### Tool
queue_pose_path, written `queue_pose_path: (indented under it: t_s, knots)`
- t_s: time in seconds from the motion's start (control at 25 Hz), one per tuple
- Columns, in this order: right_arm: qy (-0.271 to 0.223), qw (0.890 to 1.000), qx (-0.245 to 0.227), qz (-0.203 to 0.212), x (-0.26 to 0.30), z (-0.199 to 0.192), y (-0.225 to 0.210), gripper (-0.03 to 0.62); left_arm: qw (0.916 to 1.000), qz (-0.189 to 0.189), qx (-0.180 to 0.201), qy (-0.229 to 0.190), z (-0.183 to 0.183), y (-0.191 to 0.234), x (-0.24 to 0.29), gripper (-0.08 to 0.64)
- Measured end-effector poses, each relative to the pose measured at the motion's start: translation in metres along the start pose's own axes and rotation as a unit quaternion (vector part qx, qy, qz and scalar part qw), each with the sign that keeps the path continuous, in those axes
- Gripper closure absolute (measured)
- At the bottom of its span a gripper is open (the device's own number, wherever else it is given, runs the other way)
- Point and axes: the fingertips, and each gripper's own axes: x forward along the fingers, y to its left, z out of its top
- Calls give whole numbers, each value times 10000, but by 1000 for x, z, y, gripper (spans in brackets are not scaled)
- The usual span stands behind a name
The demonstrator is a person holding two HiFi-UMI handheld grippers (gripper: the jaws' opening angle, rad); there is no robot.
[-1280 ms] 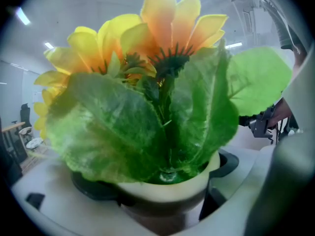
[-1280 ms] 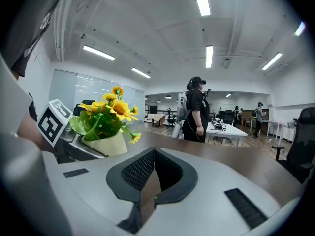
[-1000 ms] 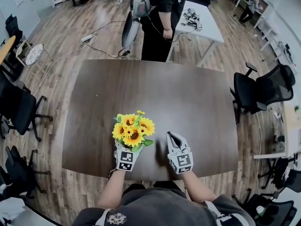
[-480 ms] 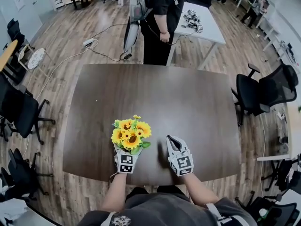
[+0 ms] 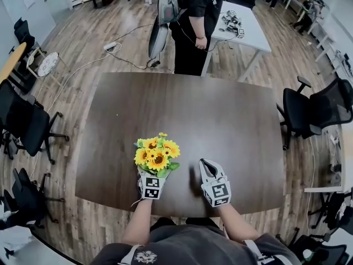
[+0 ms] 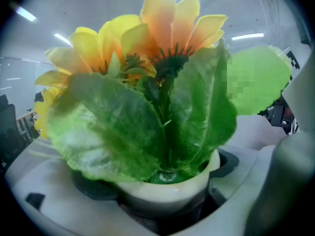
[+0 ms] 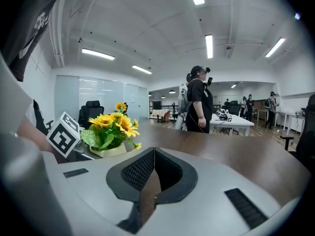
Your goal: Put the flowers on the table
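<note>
Left gripper (image 5: 150,176), lower centre of frame, jaws clamped on white pot (image 6: 167,191) of sunflowers (image 5: 156,152), right gripper (image 5: 207,166) just beside it, jaws together, dark counter (image 5: 220,109) beneath.

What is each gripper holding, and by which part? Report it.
The left gripper holds the flowers by their white pot, jaws clamped round it. The right gripper holds nothing; its jaws are shut.
</note>
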Motion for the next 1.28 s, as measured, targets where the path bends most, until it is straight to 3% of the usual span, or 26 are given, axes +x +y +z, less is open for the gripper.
queue_pose_path:
  t_s: [0.84, 1.28]
  knots:
    - [-43, 9999, 88, 140, 7, 4, 12, 569, 9999, 14, -132, 11, -4, 6, 7, 17]
    - [-220, 9997, 57, -36, 5, 28, 14, 569, 9996, -2, 10, -277, 4, 2, -39, 15]
